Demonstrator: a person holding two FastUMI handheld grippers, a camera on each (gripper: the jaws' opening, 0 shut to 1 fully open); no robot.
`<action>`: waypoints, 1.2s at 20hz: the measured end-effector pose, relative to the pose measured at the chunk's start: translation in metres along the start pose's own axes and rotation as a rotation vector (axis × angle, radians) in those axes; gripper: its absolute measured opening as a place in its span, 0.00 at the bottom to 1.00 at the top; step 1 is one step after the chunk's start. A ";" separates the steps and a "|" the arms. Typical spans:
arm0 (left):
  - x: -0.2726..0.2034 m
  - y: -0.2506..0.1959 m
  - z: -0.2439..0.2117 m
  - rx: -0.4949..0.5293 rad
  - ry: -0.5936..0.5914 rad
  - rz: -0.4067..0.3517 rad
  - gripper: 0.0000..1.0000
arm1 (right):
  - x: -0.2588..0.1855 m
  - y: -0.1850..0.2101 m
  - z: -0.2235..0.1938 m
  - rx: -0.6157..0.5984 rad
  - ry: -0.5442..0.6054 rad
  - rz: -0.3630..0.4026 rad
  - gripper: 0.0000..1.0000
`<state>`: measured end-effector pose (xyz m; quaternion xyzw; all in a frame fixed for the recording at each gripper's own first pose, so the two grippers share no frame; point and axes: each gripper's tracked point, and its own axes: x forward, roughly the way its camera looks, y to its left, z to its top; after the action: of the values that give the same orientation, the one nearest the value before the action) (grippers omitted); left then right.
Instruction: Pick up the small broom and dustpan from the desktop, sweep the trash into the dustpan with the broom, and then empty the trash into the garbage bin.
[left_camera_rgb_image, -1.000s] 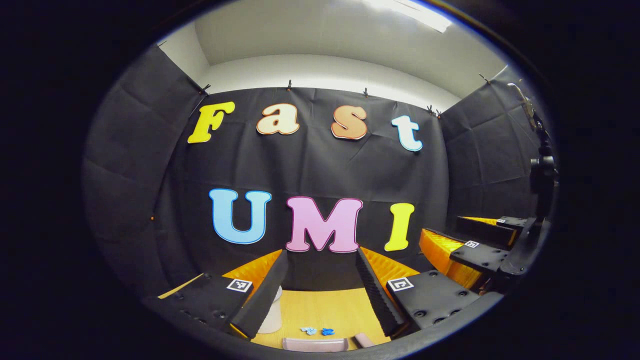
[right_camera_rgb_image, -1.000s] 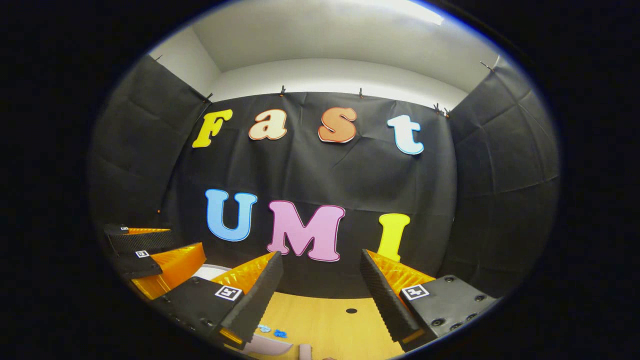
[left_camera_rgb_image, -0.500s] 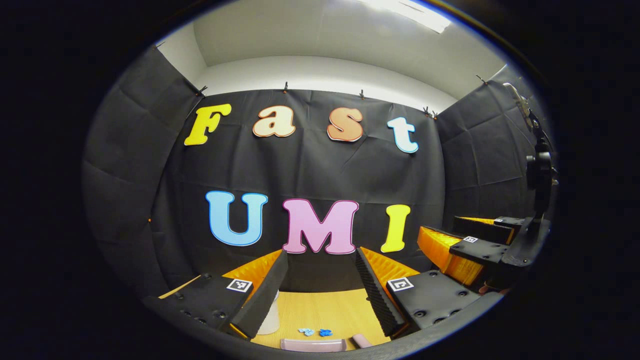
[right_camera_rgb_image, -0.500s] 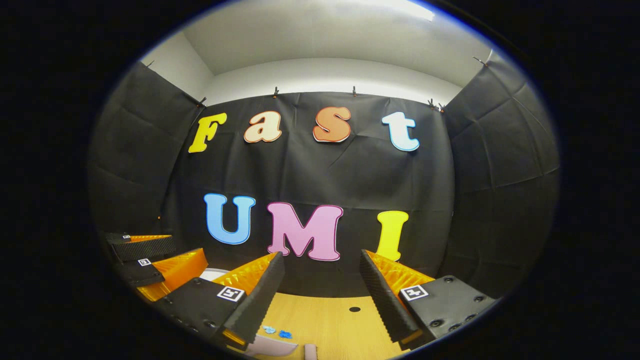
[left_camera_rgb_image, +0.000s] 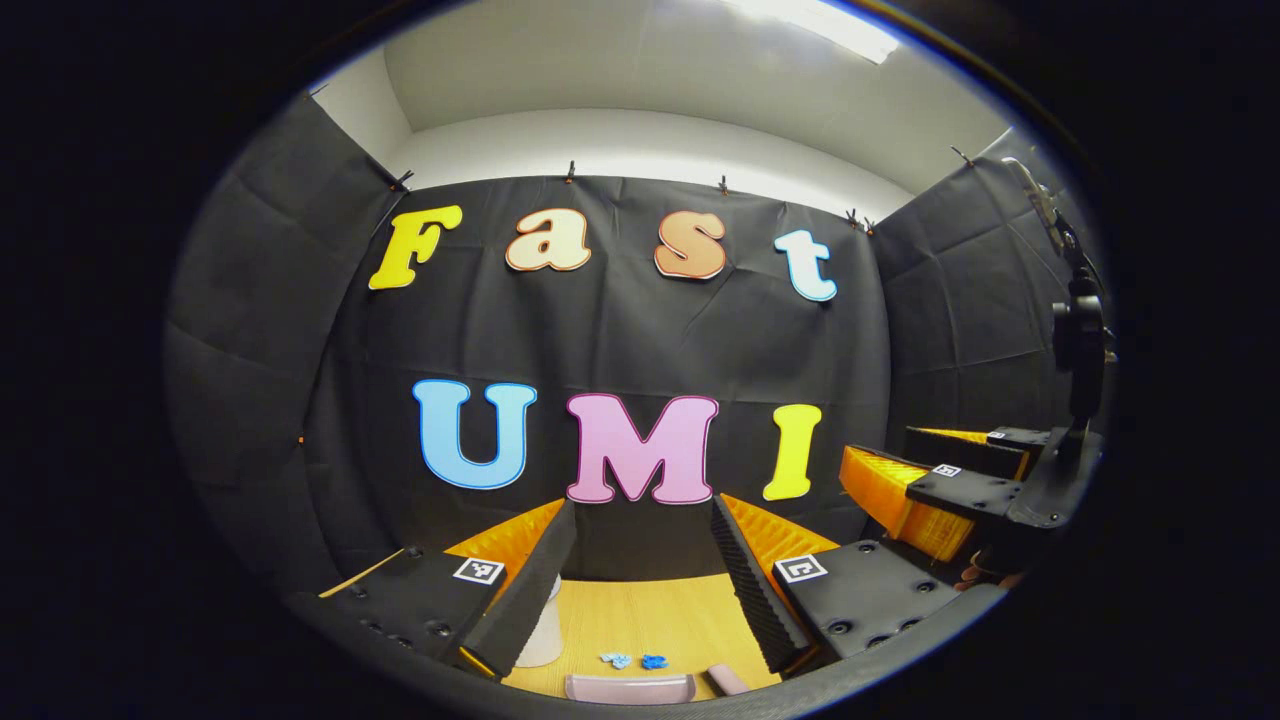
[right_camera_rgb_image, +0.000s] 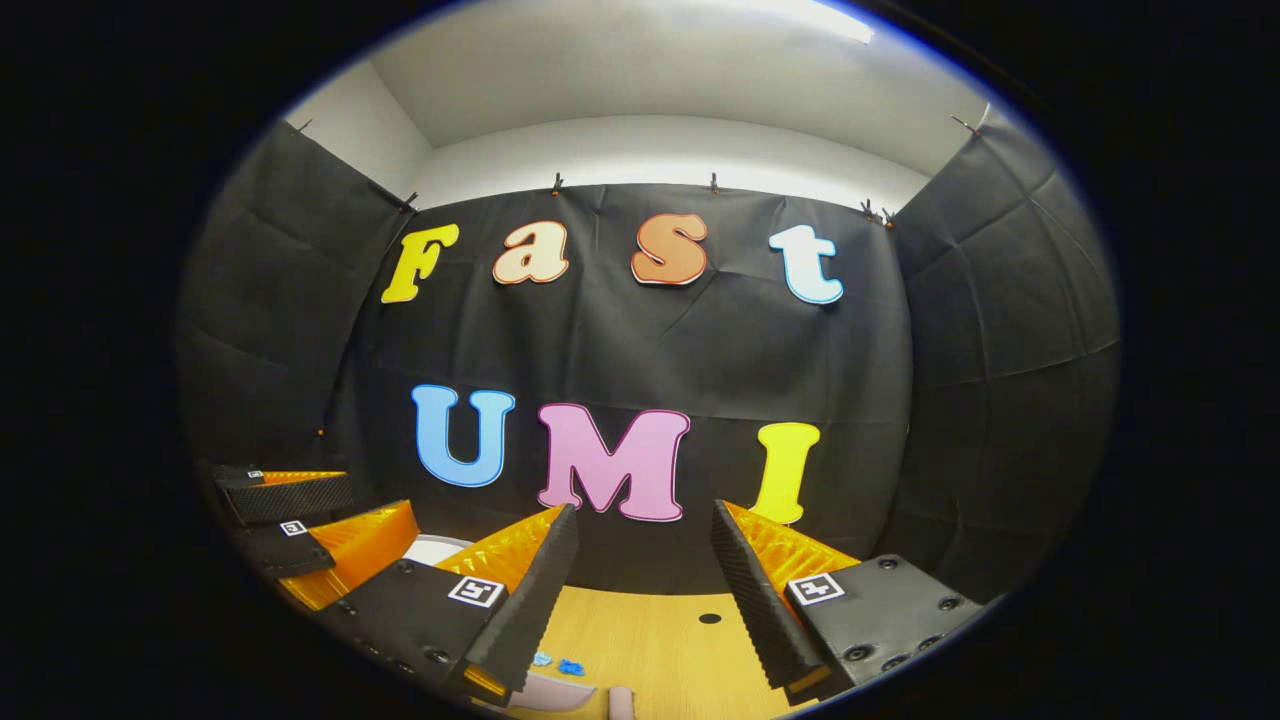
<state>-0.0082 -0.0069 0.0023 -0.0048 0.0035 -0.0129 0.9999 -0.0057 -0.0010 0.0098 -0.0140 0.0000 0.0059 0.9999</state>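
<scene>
Left gripper (left_camera_rgb_image: 640, 575) and right gripper (right_camera_rgb_image: 640, 585): fingers spread wide, nothing held. Square coded markers on the finger mounts; no legible text. On the wooden tabletop (left_camera_rgb_image: 650, 615): pink dustpan (left_camera_rgb_image: 628, 688) nearest, broom handle end (left_camera_rgb_image: 728, 680) beside it, blue trash bits (left_camera_rgb_image: 634, 661) just beyond, white garbage bin (left_camera_rgb_image: 545, 630) left. Black cloth wall (left_camera_rgb_image: 620, 330) behind, white ceiling above.

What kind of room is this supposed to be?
Probably a small recording booth: black cloth walls, a wooden desktop with blue trash scraps, and two open claws hovering above.
</scene>
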 end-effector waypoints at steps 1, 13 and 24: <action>-0.001 0.001 0.000 0.002 0.000 0.002 0.81 | 0.000 -0.001 0.000 0.005 -0.002 -0.002 0.87; -0.001 0.012 -0.012 0.008 0.041 0.007 0.80 | 0.001 0.005 -0.012 0.007 0.036 0.002 0.88; 0.014 0.020 -0.076 -0.056 0.221 -0.030 0.81 | 0.022 0.021 -0.075 0.018 0.202 0.029 0.93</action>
<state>0.0058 0.0118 -0.0745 -0.0314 0.1139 -0.0280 0.9926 0.0160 0.0184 -0.0656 -0.0057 0.1012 0.0188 0.9947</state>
